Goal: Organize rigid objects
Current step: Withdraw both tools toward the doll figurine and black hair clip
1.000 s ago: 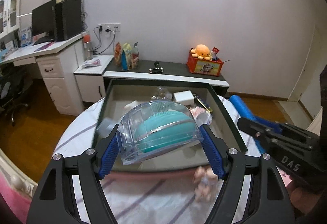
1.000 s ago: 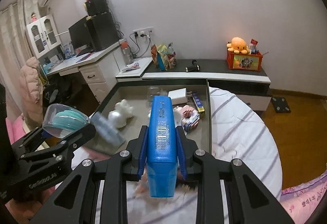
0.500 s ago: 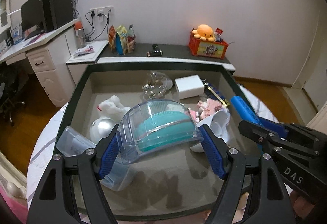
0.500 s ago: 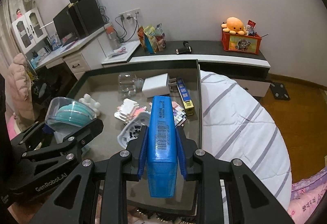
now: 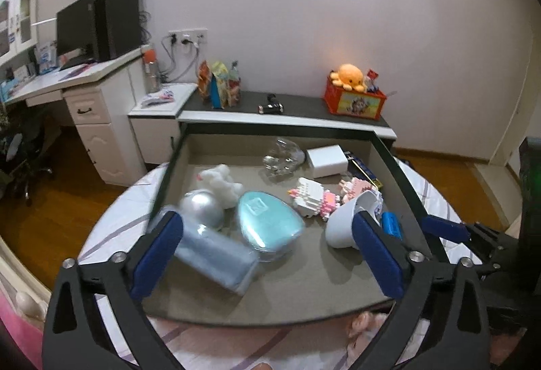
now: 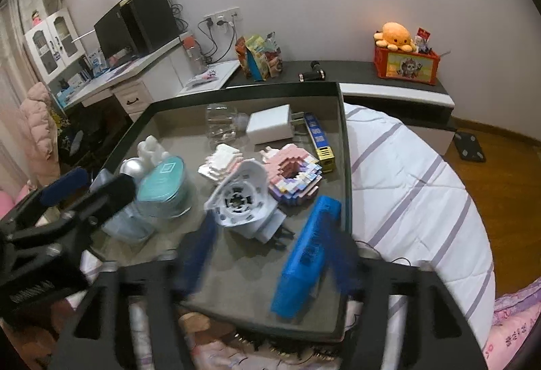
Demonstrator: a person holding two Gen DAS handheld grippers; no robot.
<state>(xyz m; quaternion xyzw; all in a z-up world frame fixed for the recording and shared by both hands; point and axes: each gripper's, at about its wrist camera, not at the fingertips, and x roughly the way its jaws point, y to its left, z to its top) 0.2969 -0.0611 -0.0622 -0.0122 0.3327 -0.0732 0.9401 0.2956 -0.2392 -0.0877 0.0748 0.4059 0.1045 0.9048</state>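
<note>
Blue box (image 6: 309,255) shows whole only from right wrist.

the tray (image 5: 402,174) is crowded through its middle and back: teal case (image 5: 268,221), silver ball (image 5: 202,209), brick models (image 5: 312,196), white charger (image 5: 326,162). bare floor shows only at lower centre of the left wrist frame. in the right wrist frame the blue box (image 6: 309,251) blocks the lower right, against the tray's right wall.
</note>
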